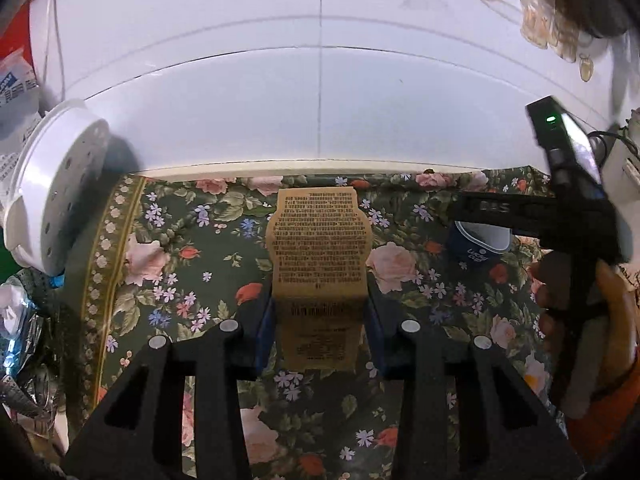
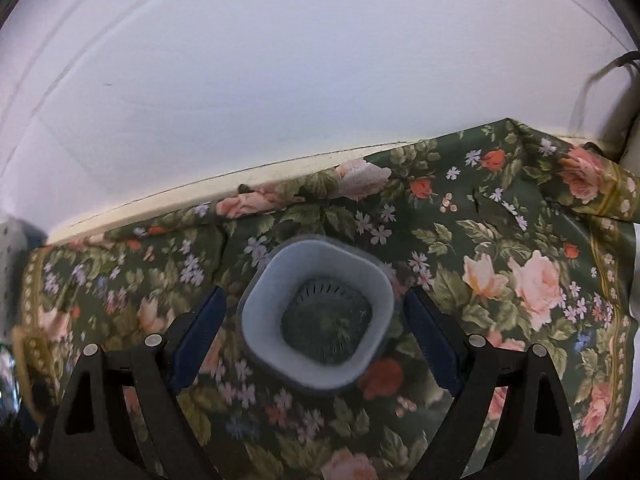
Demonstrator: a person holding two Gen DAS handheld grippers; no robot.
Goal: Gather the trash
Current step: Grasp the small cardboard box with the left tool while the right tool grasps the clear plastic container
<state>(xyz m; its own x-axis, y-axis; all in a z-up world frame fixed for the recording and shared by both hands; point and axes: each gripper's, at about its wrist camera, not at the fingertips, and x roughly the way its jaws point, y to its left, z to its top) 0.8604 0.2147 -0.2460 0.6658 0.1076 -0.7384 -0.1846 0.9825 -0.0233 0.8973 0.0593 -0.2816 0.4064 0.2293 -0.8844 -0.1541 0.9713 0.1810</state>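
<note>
My left gripper (image 1: 319, 328) is shut on a tan printed paper wrapper (image 1: 319, 256), which sticks out forward above the floral tablecloth (image 1: 192, 264). My right gripper (image 2: 314, 330) is open, its blue pads on either side of a dark blue paper cup (image 2: 316, 320) with a pale inside and a dark lid at its bottom; the pads stand apart from the cup. In the left wrist view the same cup (image 1: 478, 242) stands at the right under the right gripper's black body (image 1: 560, 216).
A white perforated container (image 1: 56, 188) lies tipped at the table's left edge, with bags and crinkled plastic (image 1: 20, 320) beyond it. A white wall (image 2: 280, 80) runs behind the table. A cable (image 2: 600, 76) hangs at the far right.
</note>
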